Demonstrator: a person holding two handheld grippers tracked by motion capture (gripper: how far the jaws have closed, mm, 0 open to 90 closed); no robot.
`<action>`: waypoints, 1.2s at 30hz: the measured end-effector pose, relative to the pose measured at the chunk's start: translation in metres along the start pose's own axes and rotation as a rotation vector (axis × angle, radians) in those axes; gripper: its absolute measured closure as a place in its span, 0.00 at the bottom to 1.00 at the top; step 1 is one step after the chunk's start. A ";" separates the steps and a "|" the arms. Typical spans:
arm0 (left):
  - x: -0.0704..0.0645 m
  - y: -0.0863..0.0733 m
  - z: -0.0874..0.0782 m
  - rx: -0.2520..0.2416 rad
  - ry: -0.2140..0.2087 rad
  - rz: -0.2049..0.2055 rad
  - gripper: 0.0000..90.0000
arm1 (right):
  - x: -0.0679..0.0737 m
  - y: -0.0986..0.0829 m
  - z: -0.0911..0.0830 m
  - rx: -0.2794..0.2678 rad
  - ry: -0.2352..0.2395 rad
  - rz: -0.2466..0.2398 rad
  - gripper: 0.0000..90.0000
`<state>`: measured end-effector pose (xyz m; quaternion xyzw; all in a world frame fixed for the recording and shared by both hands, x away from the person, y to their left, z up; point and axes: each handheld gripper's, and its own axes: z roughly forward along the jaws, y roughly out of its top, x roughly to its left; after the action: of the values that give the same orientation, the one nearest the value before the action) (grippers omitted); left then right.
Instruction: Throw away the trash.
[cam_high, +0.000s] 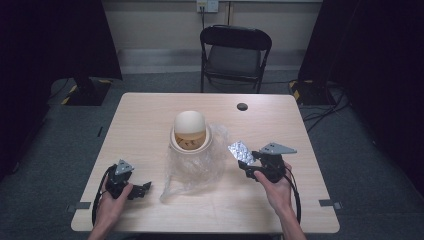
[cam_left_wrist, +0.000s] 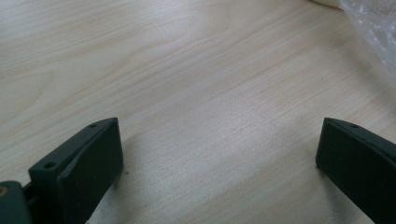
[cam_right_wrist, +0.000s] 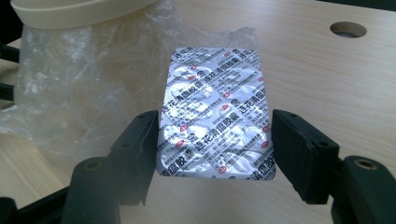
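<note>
Nearest, left gripper (cam_high: 141, 189) resting idle on the tabletop (cam_high: 145, 115), fingers wide; right gripper (cam_high: 246, 165) clamping the blister pack (cam_right_wrist: 215, 112) aloft, seemingly carrying it, next probably into the plastic bag (cam_high: 192, 167) beneath the cream container (cam_high: 190, 131).

Dim room, lit table, foil glare

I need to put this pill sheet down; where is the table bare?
Bare wood lies right of the pill sheet toward the table edge, and along the far edge around the round hole. The left side is open too. The middle is crowded by the plastic bag and bin.
</note>
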<state>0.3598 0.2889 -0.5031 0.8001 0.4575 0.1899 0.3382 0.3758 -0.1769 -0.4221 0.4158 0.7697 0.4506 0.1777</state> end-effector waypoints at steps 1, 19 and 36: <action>0.000 0.000 0.000 0.000 -0.001 0.000 0.00 | 0.002 0.001 -0.001 -0.002 0.003 -0.004 0.38; 0.000 0.000 0.000 0.000 0.000 0.001 0.00 | 0.036 0.023 -0.017 -0.033 0.060 -0.055 0.38; 0.000 0.000 0.000 0.001 0.000 0.003 0.00 | 0.064 0.043 -0.019 -0.057 0.152 -0.098 0.38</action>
<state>0.3599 0.2890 -0.5030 0.8008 0.4566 0.1903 0.3376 0.3462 -0.1255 -0.3697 0.3372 0.7872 0.4933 0.1524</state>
